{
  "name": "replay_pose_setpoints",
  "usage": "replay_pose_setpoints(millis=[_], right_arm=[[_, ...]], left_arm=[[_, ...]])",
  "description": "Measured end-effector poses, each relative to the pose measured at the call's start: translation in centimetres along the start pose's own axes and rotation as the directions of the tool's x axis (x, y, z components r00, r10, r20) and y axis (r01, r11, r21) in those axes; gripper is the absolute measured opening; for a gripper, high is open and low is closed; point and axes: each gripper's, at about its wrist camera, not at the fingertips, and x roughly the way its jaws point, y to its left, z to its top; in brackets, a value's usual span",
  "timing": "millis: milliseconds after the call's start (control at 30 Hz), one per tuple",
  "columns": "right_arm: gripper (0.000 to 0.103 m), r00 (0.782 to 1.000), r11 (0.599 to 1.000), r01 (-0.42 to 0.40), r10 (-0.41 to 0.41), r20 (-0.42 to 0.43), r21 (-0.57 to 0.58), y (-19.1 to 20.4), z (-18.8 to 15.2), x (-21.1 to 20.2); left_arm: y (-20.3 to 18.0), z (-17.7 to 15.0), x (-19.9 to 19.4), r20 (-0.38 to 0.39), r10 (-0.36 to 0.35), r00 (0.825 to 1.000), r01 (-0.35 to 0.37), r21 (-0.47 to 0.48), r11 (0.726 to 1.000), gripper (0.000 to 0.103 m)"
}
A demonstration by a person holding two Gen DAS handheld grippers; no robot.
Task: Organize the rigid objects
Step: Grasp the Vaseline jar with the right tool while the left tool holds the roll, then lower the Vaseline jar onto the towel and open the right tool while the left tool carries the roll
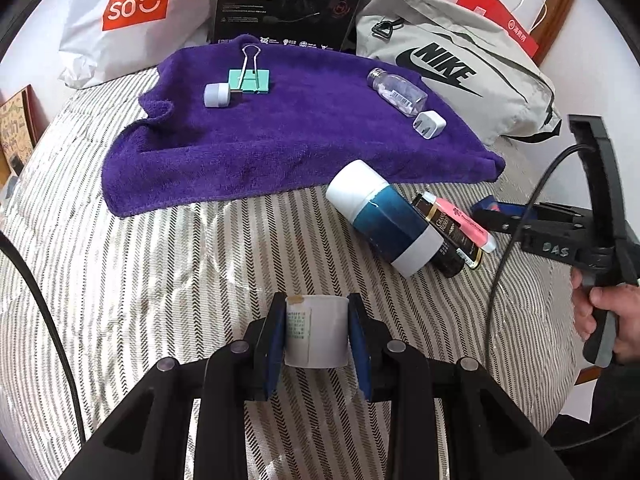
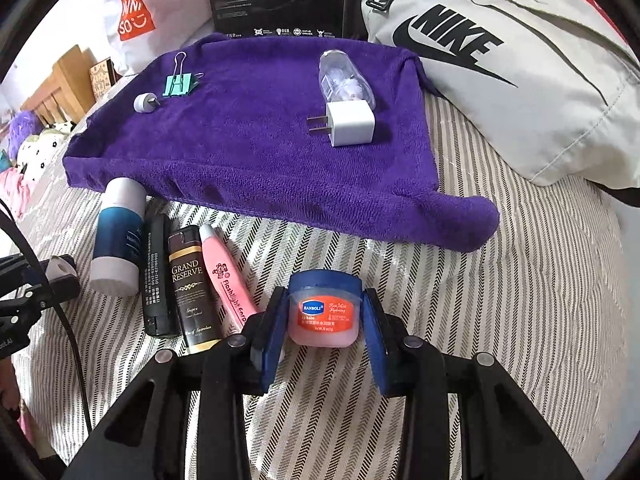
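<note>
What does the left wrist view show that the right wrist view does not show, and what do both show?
Only the left wrist view shows the left tool shut on a white roll, and the person's right hand.

Only the right wrist view shows the right tool shut on a lip balm jar, a black tube, and a wooden headboard.

Both show the purple towel with the binder clip, the clear bottle and the white charger, plus the Nike bag.

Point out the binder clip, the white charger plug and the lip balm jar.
binder clip point(image 1: 250, 80), left wrist view, on its teal body.
charger plug point(image 2: 351, 124), right wrist view, on its white top face.
lip balm jar point(image 2: 325, 312), right wrist view, on its orange label.
</note>
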Motion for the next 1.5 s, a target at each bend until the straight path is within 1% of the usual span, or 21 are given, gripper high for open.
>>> replay_pose_setpoints(millis=[100,300,400,533,600,700,800,933,1000,1133,1333,1500], right_arm=[[0.037,0.999,0.998,-0.05,0.05,0.007,0.027,-0.7,0.1,-0.7],[0.037,0.994,0.995,-0.096,0.095,0.05,0.018,-1.2,1.0,-3.0],[0.037,0.99,0.993,-0.117,0.117,0.079,0.001,-1.2,2.3,-4.1],[0.037,0.988,0.993,-0.113,0.115,0.106,-0.022,-1.2,4.5,-4.5],[0.037,0.988,0.993,-0.113,0.116,0.102,-0.028,-1.3,5.7,-4.1],[0.037,0.988,0.99,-0.138,0.139,0.064,-0.024,-1.6,7.8,-2.4],[0.037,0.992,0.992,-0.121,0.122,0.02,-0.033,-1.5,8.9,-0.4],[0.037,0.992,0.993,-0.114,0.111,-0.05,-0.044,-1.2,9.3,2.5],[0.037,0.991,0.992,-0.113,0.11,-0.072,-0.047,-1.1,9.3,3.4],[0.037,0.993,0.994,-0.101,0.099,-0.056,-0.041,-0.9,9.1,3.9],[0.037,0.995,0.994,-0.091,0.088,-0.046,-0.066,-0.7,8.9,3.6],[0.038,0.993,0.991,-0.106,0.102,-0.051,-0.077,-0.8,9.0,3.6]], left_arm=[[0.0,0.4,-0.6,0.007,-0.006,1.0,0.006,0.001,1.0,0.028],[0.6,2.3,-1.9,0.037,0.0,0.999,0.0,-0.006,1.0,0.028],[1.0,3.5,-2.1,0.046,0.011,0.999,-0.01,-0.005,1.0,0.028],[1.5,4.9,-2.3,0.062,0.016,0.998,-0.015,-0.013,1.0,0.028],[1.8,5.3,-2.3,0.07,0.014,0.997,-0.013,-0.02,1.0,0.028],[2.3,5.7,-2.4,0.082,0.01,0.997,-0.007,-0.036,0.999,0.028],[2.6,5.9,-2.4,0.086,0.008,0.996,-0.004,-0.045,0.999,0.028],[3.2,5.9,-2.4,0.092,0.012,0.996,-0.006,-0.057,0.998,0.028],[3.7,6.1,-2.4,0.094,0.014,0.995,-0.008,-0.066,0.998,0.028],[4.2,6.4,-2.0,0.094,0.019,0.995,-0.012,-0.076,0.997,0.028],[4.1,7.1,-1.7,0.093,0.02,0.995,-0.014,-0.071,0.997,0.028],[4.2,7.9,-1.1,0.09,0.026,0.996,-0.019,-0.071,0.997,0.028]])
